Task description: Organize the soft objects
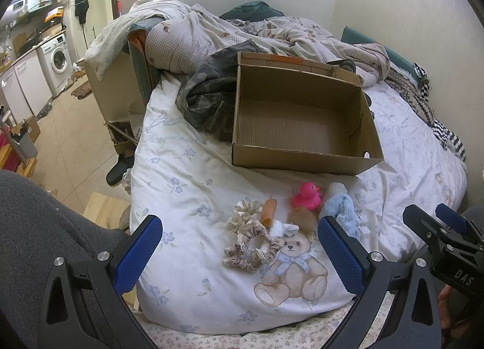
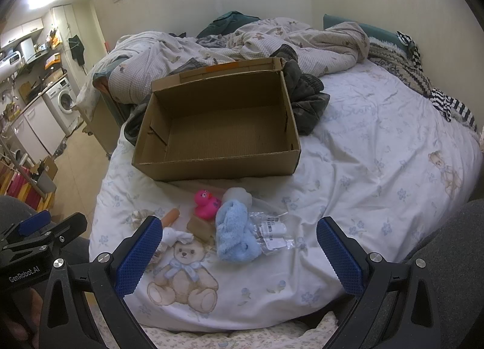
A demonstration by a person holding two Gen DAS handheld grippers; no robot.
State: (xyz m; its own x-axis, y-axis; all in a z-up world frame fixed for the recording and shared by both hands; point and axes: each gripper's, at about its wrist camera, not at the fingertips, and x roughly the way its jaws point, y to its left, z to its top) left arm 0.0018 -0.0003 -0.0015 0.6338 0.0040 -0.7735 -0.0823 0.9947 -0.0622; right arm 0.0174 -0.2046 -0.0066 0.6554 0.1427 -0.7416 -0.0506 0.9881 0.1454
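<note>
An open, empty cardboard box (image 1: 302, 125) (image 2: 217, 134) sits on the bed. In front of it lie a pink rubber duck (image 1: 307, 196) (image 2: 206, 203), a fluffy blue cloth (image 1: 343, 213) (image 2: 236, 234), a white puff (image 2: 239, 194), an orange tube (image 1: 269, 210) (image 2: 171, 217), beige lace scrunchies (image 1: 252, 243), a white cloth (image 2: 177, 235), a tan piece (image 2: 201, 226) and a clear packet (image 2: 272, 232). My left gripper (image 1: 240, 253) is open above the scrunchies. My right gripper (image 2: 239, 253) is open above the blue cloth.
The white bedsheet (image 2: 363, 167) carries a printed teddy bear (image 1: 292, 273). A rumpled duvet (image 1: 242, 34) and camouflage clothing (image 1: 208, 98) lie behind the box. A washing machine (image 1: 57, 58) and floor clutter are to the left. A striped garment (image 2: 447, 104) lies at the right.
</note>
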